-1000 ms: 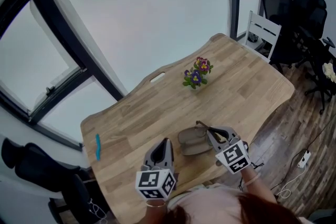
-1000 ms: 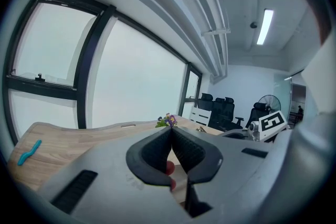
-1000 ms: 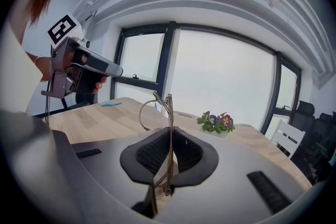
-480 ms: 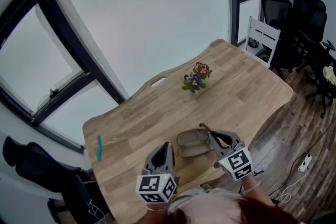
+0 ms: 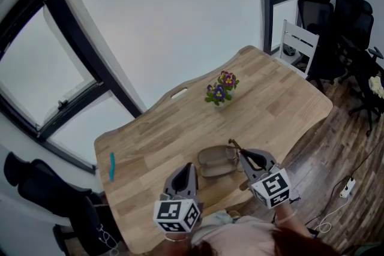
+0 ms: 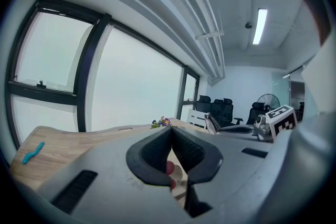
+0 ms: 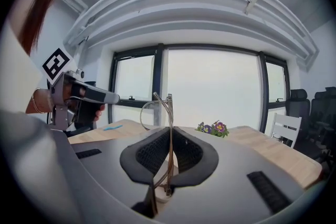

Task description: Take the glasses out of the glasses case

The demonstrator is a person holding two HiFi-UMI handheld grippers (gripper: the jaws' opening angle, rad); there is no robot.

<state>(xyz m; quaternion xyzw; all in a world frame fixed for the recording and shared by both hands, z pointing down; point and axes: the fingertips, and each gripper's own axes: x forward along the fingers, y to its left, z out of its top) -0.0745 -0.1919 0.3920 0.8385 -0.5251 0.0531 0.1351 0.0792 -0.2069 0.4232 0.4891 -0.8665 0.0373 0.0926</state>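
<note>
The tan glasses case lies open on the wooden table, near its front edge. My right gripper hovers at the case's right end, shut on the thin-framed glasses. In the right gripper view the glasses stand upright, pinched between the jaws of the right gripper, with one lens to the left. My left gripper is shut, just left of and nearer than the case. In the left gripper view the left gripper has its jaws pressed together, with a bit of the case below them.
A small pot of purple and yellow flowers stands mid-table. A blue squiggle-shaped thing lies at the left edge, a small white thing at the far edge. A white chair and black office chairs stand to the right.
The right gripper, still holding the glasses, has drawn back slightly toward me from the case. The left gripper has hardly moved.
</note>
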